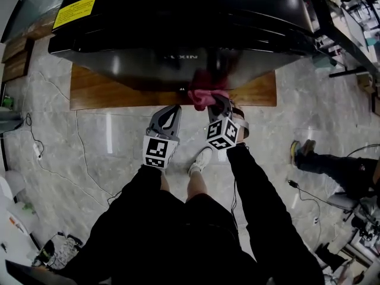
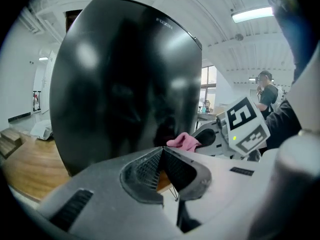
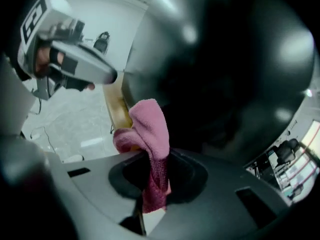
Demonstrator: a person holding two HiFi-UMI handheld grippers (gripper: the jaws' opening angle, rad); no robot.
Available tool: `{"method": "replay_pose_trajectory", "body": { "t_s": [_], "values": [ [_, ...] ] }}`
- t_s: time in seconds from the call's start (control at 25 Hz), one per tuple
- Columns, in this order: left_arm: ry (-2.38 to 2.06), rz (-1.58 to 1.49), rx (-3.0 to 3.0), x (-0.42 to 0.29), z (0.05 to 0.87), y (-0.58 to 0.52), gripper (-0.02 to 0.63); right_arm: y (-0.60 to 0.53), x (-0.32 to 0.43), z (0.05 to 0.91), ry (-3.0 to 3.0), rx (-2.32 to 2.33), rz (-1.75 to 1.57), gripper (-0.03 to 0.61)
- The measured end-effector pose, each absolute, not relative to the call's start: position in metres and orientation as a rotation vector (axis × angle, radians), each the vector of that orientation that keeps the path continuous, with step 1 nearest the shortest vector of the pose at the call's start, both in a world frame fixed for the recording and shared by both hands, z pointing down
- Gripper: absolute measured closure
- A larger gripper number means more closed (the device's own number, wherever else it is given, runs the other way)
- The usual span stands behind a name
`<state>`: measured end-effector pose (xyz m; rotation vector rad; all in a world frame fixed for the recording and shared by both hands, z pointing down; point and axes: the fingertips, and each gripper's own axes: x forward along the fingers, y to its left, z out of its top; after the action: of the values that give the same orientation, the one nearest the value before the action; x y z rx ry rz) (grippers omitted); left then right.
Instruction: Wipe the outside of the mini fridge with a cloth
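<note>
The marble floor [image 1: 107,141] gives me open room on my left; on my right another person's legs [image 1: 332,165] and some stands crowd in. The black mini fridge [image 1: 178,28] stands on a wooden board [image 1: 95,91], glossy front toward me. My right gripper [image 1: 218,104] is clamped on the pink cloth [image 1: 200,97], which sits at the front's lower edge, touching it as far as I can tell. My left gripper [image 1: 172,111] hangs just beside it, jaws together on nothing. I judge the wiping partly done at most: top and sides look left to do. The board's lip could snag the cloth.
</note>
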<state>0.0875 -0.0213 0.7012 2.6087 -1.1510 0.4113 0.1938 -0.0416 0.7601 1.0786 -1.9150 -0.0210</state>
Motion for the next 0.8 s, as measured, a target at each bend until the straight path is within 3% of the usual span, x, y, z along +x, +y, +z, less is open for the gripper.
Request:
{"method": "replay_pose_trajectory", "body": {
  "t_s": [0.32, 0.8],
  "values": [
    [-0.991, 0.344, 2.76, 0.113, 0.593, 0.043, 0.607, 0.03, 0.19, 0.594, -2.405, 1.249, 0.231, 0.515],
    [-0.948, 0.131, 2.847, 0.171, 0.427, 0.122, 0.607, 0.124, 0.231, 0.428, -2.678, 1.36, 0.203, 0.515]
  ]
}}
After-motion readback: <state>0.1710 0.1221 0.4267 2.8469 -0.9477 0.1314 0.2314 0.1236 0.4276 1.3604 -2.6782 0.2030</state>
